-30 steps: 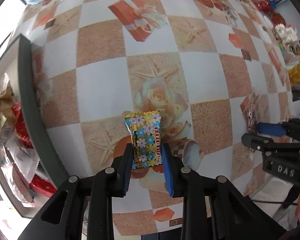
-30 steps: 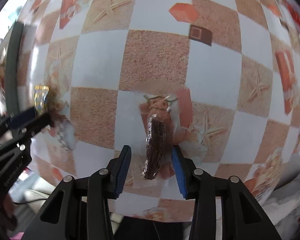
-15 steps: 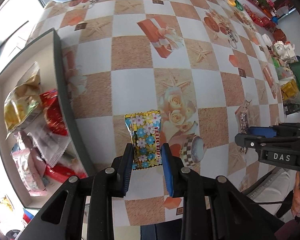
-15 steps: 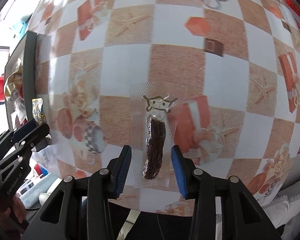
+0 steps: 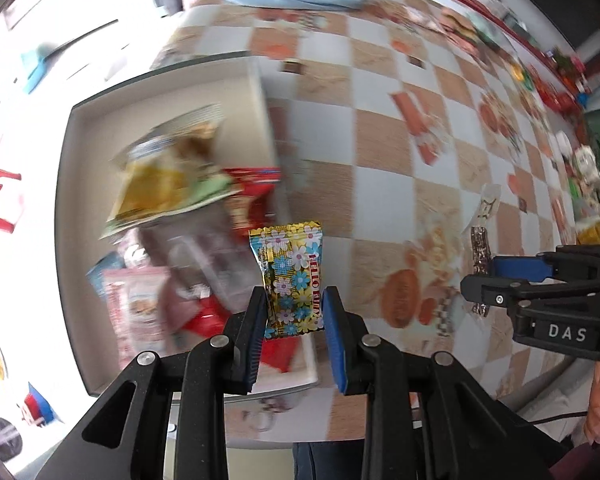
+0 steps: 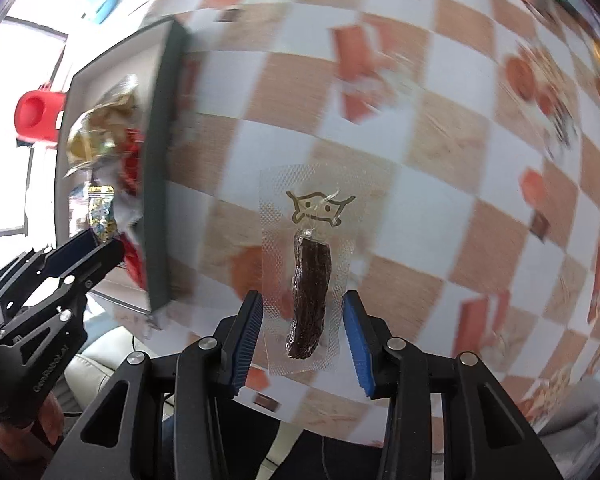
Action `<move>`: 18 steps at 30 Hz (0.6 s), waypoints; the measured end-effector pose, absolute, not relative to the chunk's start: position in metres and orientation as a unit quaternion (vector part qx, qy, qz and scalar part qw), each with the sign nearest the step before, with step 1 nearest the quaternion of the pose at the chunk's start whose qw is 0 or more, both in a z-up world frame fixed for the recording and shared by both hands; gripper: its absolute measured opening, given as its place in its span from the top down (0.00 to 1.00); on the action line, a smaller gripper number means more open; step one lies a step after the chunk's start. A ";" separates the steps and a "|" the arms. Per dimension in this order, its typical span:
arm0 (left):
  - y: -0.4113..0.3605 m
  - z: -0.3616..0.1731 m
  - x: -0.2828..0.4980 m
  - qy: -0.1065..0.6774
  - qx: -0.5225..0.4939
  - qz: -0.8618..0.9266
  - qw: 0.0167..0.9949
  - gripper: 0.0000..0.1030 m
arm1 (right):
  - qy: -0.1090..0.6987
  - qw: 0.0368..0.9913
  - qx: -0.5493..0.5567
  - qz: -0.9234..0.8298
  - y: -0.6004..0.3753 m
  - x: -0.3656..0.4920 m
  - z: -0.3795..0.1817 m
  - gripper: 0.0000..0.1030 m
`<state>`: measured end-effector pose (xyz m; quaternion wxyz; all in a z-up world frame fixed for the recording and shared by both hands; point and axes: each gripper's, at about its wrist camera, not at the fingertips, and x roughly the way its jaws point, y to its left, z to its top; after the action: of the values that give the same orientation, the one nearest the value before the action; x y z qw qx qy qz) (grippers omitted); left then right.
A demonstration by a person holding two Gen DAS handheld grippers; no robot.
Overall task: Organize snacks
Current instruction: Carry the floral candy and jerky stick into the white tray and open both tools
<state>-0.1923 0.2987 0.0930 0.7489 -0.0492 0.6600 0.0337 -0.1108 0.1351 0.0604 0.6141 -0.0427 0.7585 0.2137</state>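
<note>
- Left wrist view: the left claw (image 5: 295, 322) is clamped on a small candy packet (image 5: 290, 277), its two blue pads pressing the packet's lower sides.
- The packet is glossy gold foil printed with white, blue and yellow daisies, a red line of lettering down its right side and a crimped top edge; it stands upright out of the claw.
- Behind and to the left of the claw lies a shallow tray (image 5: 69, 184) with a dark rim, holding a blurred heap of snack bags (image 5: 168, 184) in yellow, red and pink.
- To the right of the claw, the right claw (image 5: 485, 277) shows side-on, with a strip of dried meat at its tips.
- Right wrist view: the right claw (image 6: 303, 326) grips a clear meat snack pouch (image 6: 306, 264) by its edges, pads against the film.
- The pouch is transparent with a textured sealed border, a gold line drawing of a horned face near the top, and a dark brown wrinkled stick of meat inside.
- Beneath it is the bench (image 6: 440, 128), covered in an orange-and-white checked cloth.
- Far left of this claw, the left claw (image 6: 100, 246) holds the flowered packet over the tray.
</note>
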 end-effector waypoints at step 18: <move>0.393 0.086 -0.215 0.663 -0.094 0.116 0.733 0.70 | 0.742 0.590 -0.059 0.313 0.292 -0.113 0.081 0.58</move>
<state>-0.2146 0.3926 0.0856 0.7334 -0.0936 0.6632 0.1161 -0.1132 0.2918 0.0811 0.5903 -0.0587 0.7415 0.3134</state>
